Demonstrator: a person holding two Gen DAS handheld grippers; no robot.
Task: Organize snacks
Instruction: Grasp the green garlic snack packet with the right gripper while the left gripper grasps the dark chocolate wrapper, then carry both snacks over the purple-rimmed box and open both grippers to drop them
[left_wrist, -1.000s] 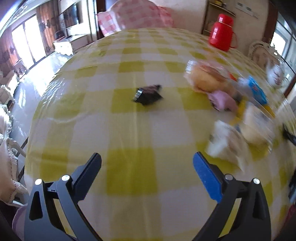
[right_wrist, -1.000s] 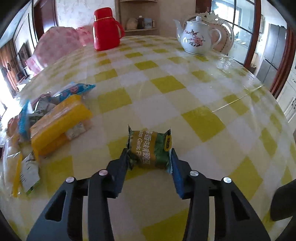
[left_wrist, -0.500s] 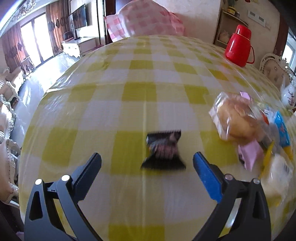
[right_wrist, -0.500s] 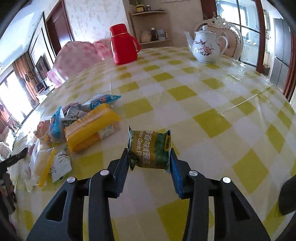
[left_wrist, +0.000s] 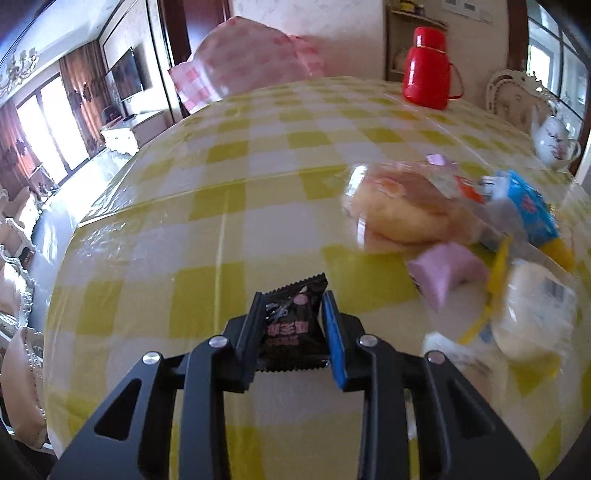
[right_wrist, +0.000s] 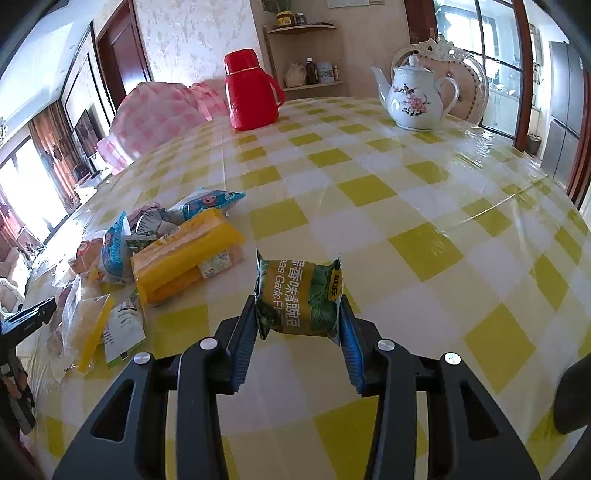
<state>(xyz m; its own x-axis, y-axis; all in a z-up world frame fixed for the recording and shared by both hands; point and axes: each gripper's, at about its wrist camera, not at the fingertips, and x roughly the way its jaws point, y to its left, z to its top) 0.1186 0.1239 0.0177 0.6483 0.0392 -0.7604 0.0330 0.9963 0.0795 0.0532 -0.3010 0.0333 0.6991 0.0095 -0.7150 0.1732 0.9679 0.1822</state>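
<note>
My left gripper (left_wrist: 291, 325) is shut on a small black snack packet (left_wrist: 291, 321) just above the yellow checked tablecloth (left_wrist: 207, 229). To its right lies a heap of snacks: a wrapped bun (left_wrist: 406, 214), a pink packet (left_wrist: 447, 273), a blue packet (left_wrist: 528, 210) and a pale bag (left_wrist: 535, 314). My right gripper (right_wrist: 299, 325) is shut on a green garlic-pea packet (right_wrist: 299, 299). To its left lies the same heap, with a yellow packet (right_wrist: 184, 254) and blue packets (right_wrist: 207, 201). The left gripper shows at the left edge of the right wrist view (right_wrist: 26, 317).
A red thermos (right_wrist: 251, 92) and a white flowered teapot (right_wrist: 417, 99) stand at the far side of the table. A pink checked cover (left_wrist: 251, 70) sits beyond the far edge. The table's left edge (left_wrist: 74, 236) drops to the floor.
My left gripper moved in over the black packet and closed on it. My right gripper has kept its hold on the green packet and risen slightly.
</note>
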